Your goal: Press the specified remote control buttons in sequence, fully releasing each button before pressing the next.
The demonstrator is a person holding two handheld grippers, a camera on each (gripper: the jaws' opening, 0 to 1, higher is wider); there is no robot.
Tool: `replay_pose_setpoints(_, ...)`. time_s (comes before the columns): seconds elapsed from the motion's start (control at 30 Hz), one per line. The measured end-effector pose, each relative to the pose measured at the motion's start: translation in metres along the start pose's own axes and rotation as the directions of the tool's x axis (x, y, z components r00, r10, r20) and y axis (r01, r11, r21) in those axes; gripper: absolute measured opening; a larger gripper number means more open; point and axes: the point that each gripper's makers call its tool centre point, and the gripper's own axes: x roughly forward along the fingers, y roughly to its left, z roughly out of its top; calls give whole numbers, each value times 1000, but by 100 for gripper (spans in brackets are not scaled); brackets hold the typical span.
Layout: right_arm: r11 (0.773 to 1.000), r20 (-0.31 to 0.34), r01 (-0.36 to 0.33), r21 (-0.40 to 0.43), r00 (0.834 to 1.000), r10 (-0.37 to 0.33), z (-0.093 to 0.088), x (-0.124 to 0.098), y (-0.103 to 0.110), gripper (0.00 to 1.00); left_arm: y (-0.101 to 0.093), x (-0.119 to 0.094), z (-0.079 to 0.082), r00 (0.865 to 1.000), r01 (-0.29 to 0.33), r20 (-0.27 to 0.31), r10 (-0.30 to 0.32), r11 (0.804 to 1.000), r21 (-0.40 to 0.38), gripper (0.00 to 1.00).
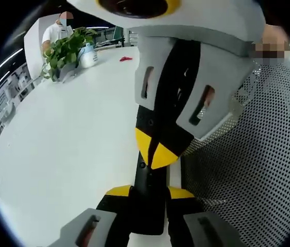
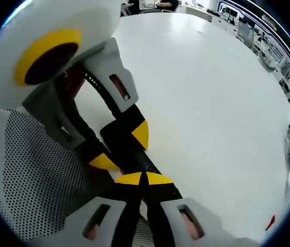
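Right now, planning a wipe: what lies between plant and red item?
Left gripper view: a white container beside the plant, then bare table to the red item.

1. The table is plain white.
2. The remote control is black.
3. The left gripper has grey jaw bodies with yellow tips over black pads.
4. The right gripper is coloured alike: grey, black, yellow tips.
5. The mesh surface is white, dotted with dark holes.
6. The potted plant near the table's far edge is green.
7. A small red object lies by that edge.
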Motion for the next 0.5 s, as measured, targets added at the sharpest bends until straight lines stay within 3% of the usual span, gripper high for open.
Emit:
replay_pose_setpoints(0.23, 976, 31, -48, 214, 999, 42, -1, -1, -1, 0, 0, 0, 0, 1000, -1, 2, 1, 1000, 0, 25)
replay_pose_setpoints(0.5, 962, 6, -63, 267, 998, 63, -5, -3, 2, 0, 0, 0, 0, 1000, 0, 3, 0, 1000, -1, 25)
